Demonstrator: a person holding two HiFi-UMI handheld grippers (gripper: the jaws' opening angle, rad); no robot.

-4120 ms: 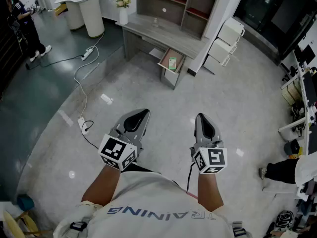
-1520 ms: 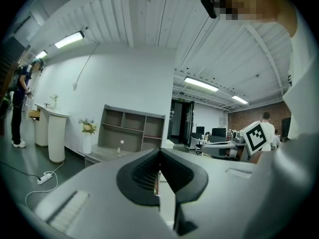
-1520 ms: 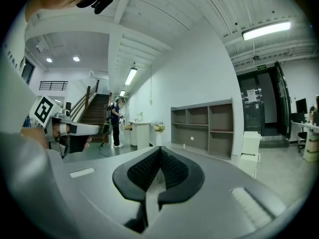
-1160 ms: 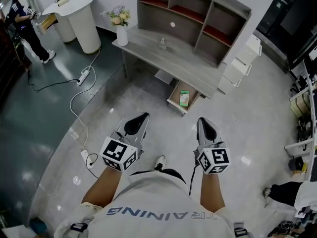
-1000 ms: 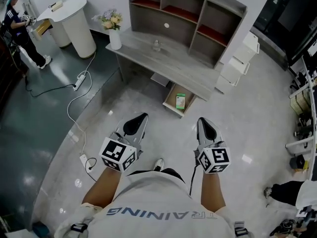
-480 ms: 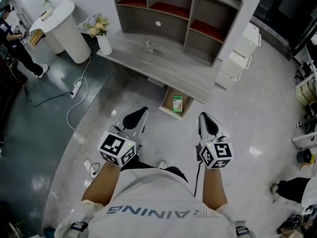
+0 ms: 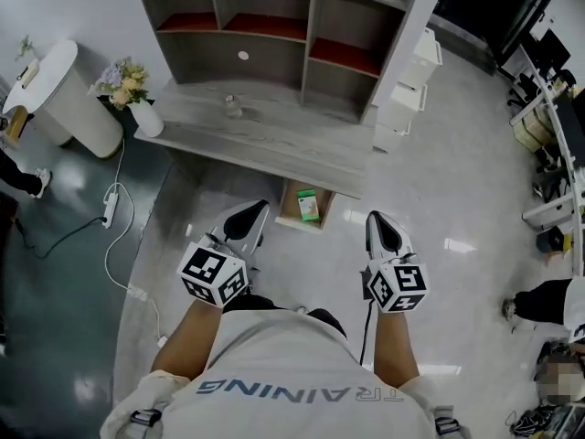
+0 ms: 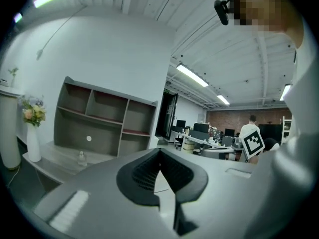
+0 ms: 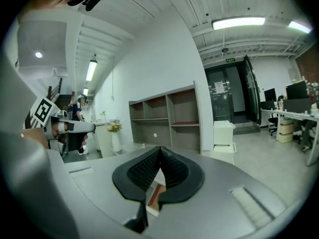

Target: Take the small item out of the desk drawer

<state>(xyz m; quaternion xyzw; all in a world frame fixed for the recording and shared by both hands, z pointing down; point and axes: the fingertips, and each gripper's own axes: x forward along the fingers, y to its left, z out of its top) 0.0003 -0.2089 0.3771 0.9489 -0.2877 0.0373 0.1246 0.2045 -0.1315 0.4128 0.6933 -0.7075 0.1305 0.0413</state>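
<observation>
Both grippers are empty with their jaws pressed together. The left gripper (image 7: 248, 216) and the right gripper (image 7: 379, 223) are held side by side at waist height, pointing forward and a little down, and each gripper view shows the ribbed pads meeting with nothing between them.

Over the last few seconds the person has walked up to the furniture, and the open drawer (image 7: 288, 216) has drawn in from well ahead. It now sits just beyond the tips, in the gap between the two grippers and slightly nearer the left one. The green box (image 7: 308, 205) lies inside it, towards the side nearer the right gripper, and it is very likely the small item wanted.

The approach looks nearly finished. Neither gripper has yet opened or dipped towards the drawer, so the reach and the grasp are still to come.

Farther ahead the desk (image 7: 265, 144) runs across. A small bottle (image 7: 233, 107) stands on it, and a vase (image 7: 146, 117) of flowers stands off to the left gripper's side. The shelf unit (image 7: 274, 26) rises behind.

Readable writing is scarce. The shirt (image 7: 292, 373) carries "TRAINING", seen upside down. The marker cubes (image 7: 214, 275) bear only black-and-white squares. Any print on the green box is too small to read.
</observation>
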